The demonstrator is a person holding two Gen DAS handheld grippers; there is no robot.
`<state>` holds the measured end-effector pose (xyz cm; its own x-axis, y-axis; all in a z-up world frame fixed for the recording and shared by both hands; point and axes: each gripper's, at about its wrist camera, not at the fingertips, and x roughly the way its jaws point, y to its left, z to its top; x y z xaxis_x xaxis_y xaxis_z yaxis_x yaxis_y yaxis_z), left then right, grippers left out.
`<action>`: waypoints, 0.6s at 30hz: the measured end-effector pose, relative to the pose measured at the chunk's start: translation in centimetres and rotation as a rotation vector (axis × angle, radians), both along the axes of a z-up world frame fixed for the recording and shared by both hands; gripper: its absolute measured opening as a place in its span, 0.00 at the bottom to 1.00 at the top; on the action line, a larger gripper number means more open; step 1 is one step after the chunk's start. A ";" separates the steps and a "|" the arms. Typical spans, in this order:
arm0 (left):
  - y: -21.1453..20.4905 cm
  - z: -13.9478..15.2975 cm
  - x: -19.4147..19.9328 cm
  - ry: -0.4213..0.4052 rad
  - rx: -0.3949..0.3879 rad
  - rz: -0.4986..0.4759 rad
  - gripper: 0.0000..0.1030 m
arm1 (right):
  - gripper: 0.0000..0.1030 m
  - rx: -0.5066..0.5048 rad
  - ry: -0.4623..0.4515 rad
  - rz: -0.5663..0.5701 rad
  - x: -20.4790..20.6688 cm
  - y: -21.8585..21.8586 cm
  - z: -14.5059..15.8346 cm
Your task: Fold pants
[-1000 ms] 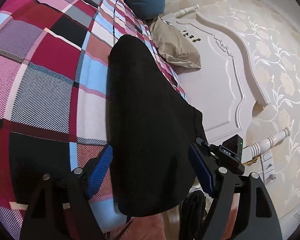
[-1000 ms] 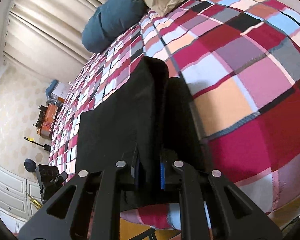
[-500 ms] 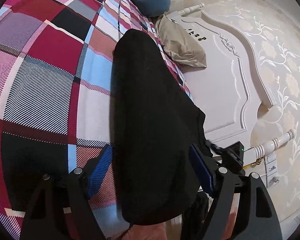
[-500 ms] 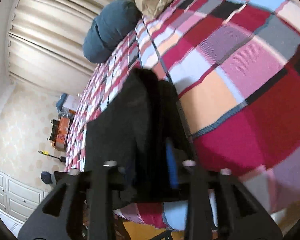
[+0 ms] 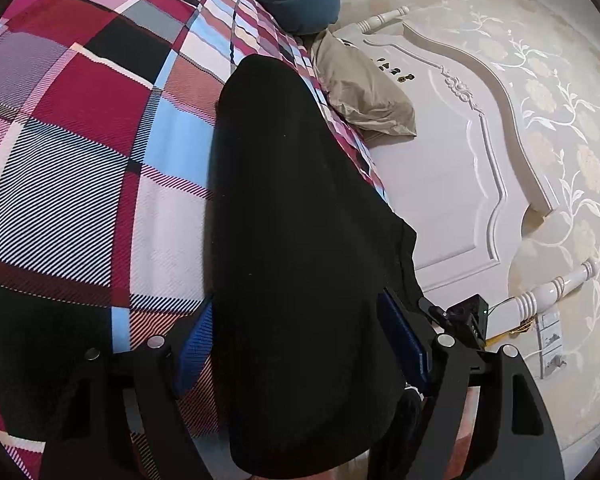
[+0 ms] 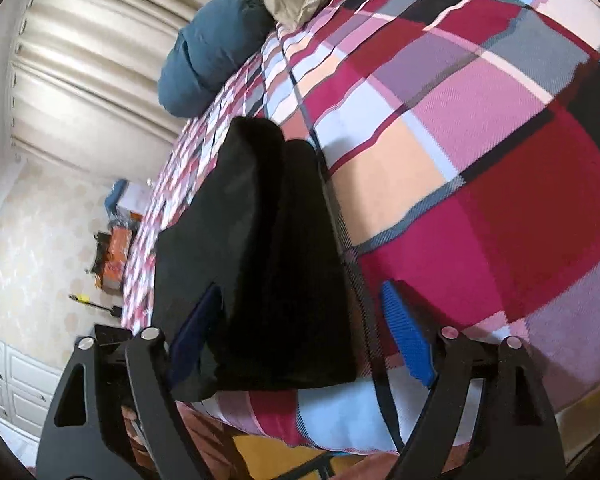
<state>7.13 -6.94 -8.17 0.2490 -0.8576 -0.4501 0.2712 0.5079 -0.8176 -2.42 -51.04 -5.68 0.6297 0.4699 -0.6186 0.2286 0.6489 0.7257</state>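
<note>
Black pants (image 6: 260, 264) lie folded at the bed (image 6: 480, 184) edge; right gripper (image 6: 300, 332) opening around them, left gripper (image 5: 300, 340) open, astride

The right gripper (image 6: 300, 332) jaws are opening, pads clear; the left gripper (image 5: 300, 344) stands wide
</note>
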 end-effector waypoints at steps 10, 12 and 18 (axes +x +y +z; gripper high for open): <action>-1.0 0.9 -0.4 -0.097 0.154 -0.024 0.49 | 0.41 0.001 0.014 0.049 0.7 1.3 -0.5; -1.4 1.5 -0.6 -0.133 0.193 -0.024 0.45 | 0.40 -0.008 0.012 0.052 0.7 1.4 -0.3; -1.5 1.9 -0.8 -0.163 0.234 -0.016 0.39 | 0.34 -0.018 0.006 0.054 1.0 1.8 0.2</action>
<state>6.32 -8.44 -6.26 0.3214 -0.7398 -0.5911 0.3991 0.6719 -0.6239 -1.40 -49.28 -5.49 0.6000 0.4923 -0.6306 0.1969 0.6731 0.7128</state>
